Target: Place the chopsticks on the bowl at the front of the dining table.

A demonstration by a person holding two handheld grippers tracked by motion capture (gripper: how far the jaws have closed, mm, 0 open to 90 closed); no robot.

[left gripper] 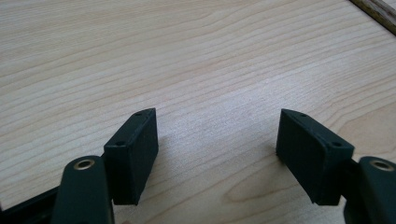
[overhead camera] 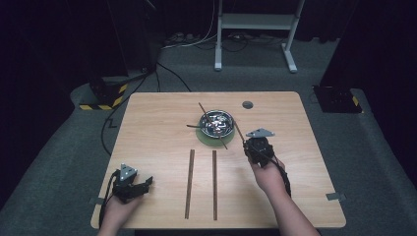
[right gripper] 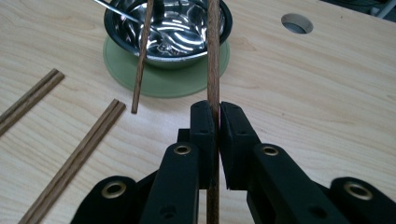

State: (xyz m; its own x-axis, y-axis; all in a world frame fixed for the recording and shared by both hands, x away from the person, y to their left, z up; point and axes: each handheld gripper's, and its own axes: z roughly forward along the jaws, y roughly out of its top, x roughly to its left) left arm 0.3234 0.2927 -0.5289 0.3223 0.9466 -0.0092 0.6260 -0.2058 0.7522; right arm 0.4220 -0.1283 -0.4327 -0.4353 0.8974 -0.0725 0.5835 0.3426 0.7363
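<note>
Left gripper [overhead camera: 146, 183] rests low at the near left, held in the person's left hand [overhead camera: 117, 209], jaws wide apart, nothing between them. Right gripper [overhead camera: 247, 145] sits further forward, raised in the right hand [overhead camera: 268, 176], jaws pressed together on a thin stick [right gripper: 213, 70].

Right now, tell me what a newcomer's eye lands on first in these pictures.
First, the shiny metal bowl on its green mat at the table's middle, with chopsticks leaning in it. Next, the right gripper, just right of the bowl, shut on one wooden chopstick. Then two pairs of chopsticks lying side by side on the near table, while the left gripper rests open at the near left.
</note>
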